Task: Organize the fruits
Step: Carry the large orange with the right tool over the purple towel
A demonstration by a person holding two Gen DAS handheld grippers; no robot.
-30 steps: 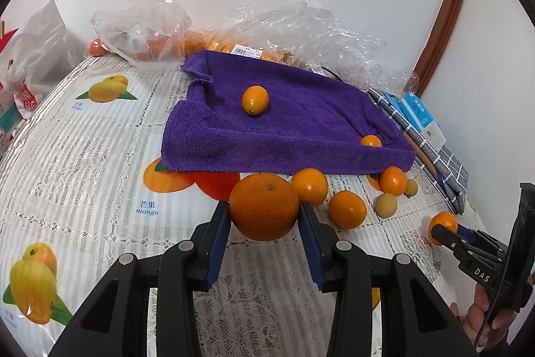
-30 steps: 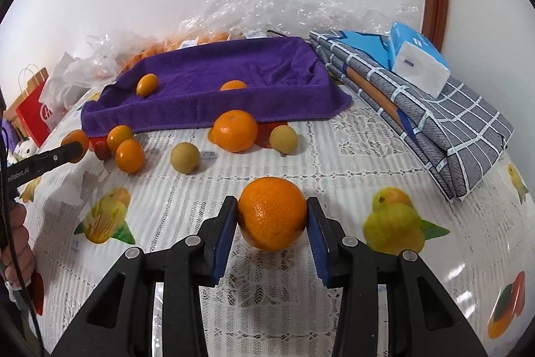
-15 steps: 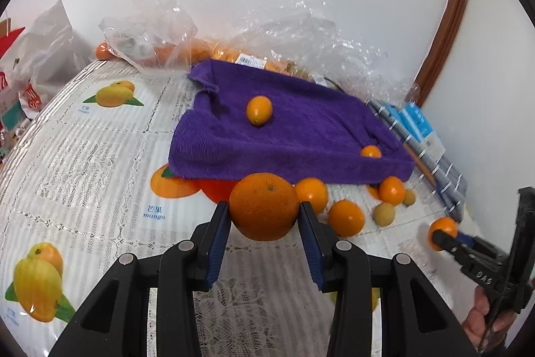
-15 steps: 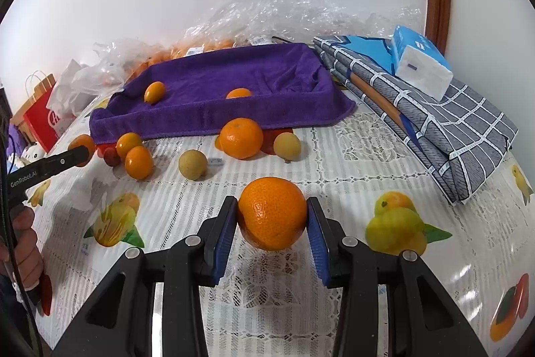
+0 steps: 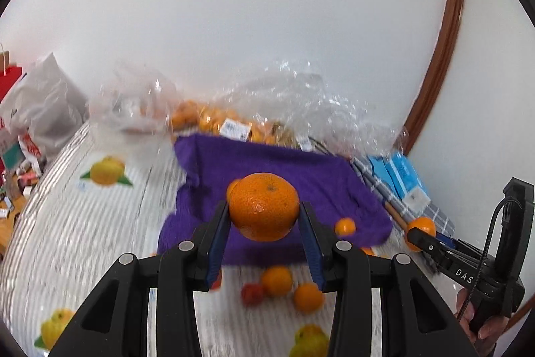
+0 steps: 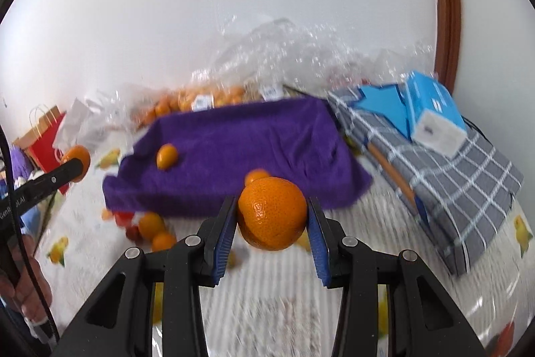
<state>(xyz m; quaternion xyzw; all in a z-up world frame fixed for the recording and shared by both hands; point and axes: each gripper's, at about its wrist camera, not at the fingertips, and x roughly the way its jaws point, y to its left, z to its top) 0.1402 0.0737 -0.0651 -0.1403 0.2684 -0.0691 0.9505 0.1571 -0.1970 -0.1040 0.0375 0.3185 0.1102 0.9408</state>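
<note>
My left gripper (image 5: 264, 216) is shut on a large orange (image 5: 264, 206) and holds it in the air before the purple towel (image 5: 274, 169). My right gripper (image 6: 271, 223) is shut on another large orange (image 6: 272, 213), raised over the table in front of the purple towel (image 6: 240, 136). A small orange fruit (image 6: 166, 156) lies on the towel at the left and another (image 6: 255, 175) near its front edge. Several small oranges (image 5: 277, 280) and a red fruit (image 5: 251, 293) lie on the tablecloth before the towel. Each gripper shows in the other's view, my right one (image 5: 422, 228) and my left one (image 6: 76, 163).
Clear plastic bags of oranges (image 5: 214, 119) lie behind the towel by the wall. A folded grey checked cloth (image 6: 444, 163) with blue boxes (image 6: 434, 116) lies at the right. Red and white bags (image 6: 46, 136) stand at the left. The tablecloth (image 5: 83, 223) has fruit prints.
Both grippers have lifted their oranges well above the table and tilted up; the towel and loose fruit now sit lower and farther in both views.
</note>
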